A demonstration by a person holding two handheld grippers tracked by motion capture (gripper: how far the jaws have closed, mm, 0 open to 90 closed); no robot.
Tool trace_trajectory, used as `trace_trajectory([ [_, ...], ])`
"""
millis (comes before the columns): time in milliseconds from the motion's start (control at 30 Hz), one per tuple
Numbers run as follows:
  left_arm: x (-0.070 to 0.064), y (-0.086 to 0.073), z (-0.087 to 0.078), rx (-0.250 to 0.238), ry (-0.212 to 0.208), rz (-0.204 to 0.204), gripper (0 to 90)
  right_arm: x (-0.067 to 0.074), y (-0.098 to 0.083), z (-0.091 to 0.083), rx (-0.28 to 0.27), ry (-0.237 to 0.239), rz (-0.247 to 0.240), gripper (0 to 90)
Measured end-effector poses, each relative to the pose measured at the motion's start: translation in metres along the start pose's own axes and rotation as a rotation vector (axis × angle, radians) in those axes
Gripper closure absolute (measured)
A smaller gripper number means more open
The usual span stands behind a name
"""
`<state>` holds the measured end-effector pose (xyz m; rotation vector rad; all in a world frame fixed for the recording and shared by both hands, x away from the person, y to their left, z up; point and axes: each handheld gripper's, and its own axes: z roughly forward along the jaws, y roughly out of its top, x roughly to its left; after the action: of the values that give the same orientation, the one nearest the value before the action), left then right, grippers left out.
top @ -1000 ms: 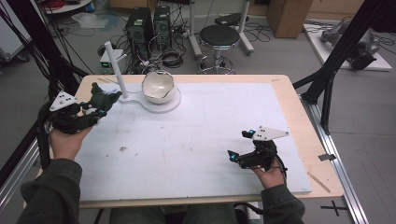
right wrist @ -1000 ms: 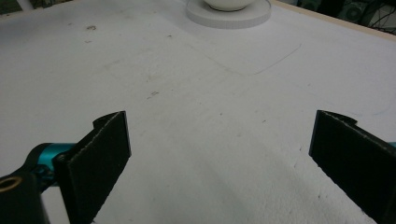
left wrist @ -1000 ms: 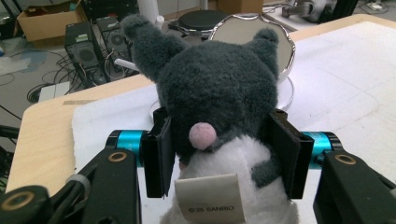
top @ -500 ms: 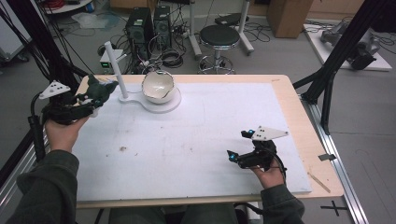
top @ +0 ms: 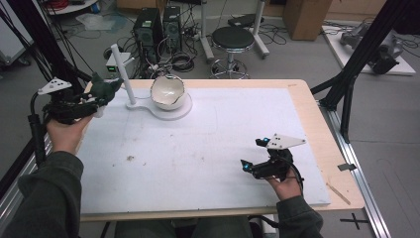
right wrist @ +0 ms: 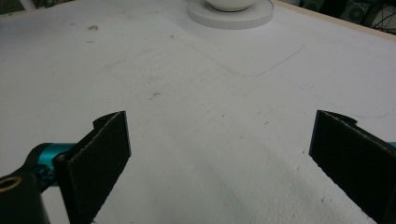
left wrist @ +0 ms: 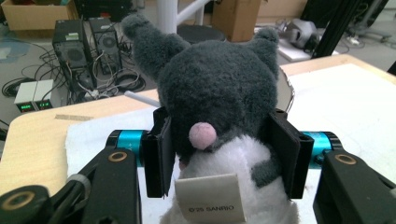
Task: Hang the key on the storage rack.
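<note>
- A person sits at a table covered by a white mat (top: 213, 148), holding a two-jaw gripper in each hand.
- The left gripper (top: 96, 94) is raised at the far left edge of the table. Its jaws pinch a grey and white plush toy (left wrist: 219, 107) by the body, one pad pressed into each side, the toy's ears pointing away from the hand.
- In the high view the plush toy (top: 105, 87) hangs just left of a thin white post (top: 123, 74), with a white bowl (top: 167, 92) on a round white base (top: 171, 110) just right of that post.
- The right gripper (top: 253, 168) rests low at the near right of the mat, jaws spread wide with nothing between them, well apart from the bowl.
- The work in hand looks like carrying the toy toward the bowl.
- To do it well, keep the pinch firm, since soft plush can slip or sag.
- Lift high enough to clear the post and the bowl's rim.
- Bring the toy over the bowl's middle before lowering.
- Spread the jaws only once the toy sits inside.
</note>
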<state>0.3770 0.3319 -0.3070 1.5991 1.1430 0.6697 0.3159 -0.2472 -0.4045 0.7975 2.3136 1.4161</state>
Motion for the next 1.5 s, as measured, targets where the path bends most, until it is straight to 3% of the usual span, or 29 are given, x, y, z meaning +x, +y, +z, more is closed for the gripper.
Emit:
trace_trajectory([
  [333,0.006,0.012,0.01,0.039,0.029,0.009,48.0,0.0,0.0,0.001,0.002,0.007,-0.002,4.5],
  [433,0.009,0.013,0.013,0.037,0.038,-0.015,48.0,0.0,0.0,0.001,0.004,0.007,0.003,4.5],
  [767,0.008,0.01,0.024,0.094,0.082,0.02,47.6,0.001,0.0,0.001,0.002,0.008,-0.006,4.6],
  [1067,0.001,0.006,0.032,0.137,0.087,0.069,47.5,0.001,0.0,0.001,0.0,0.012,-0.003,4.6],
  [1500,-0.005,0.003,0.037,0.148,0.082,0.09,47.4,0.001,0.0,0.001,-0.002,0.013,-0.001,4.6],
])
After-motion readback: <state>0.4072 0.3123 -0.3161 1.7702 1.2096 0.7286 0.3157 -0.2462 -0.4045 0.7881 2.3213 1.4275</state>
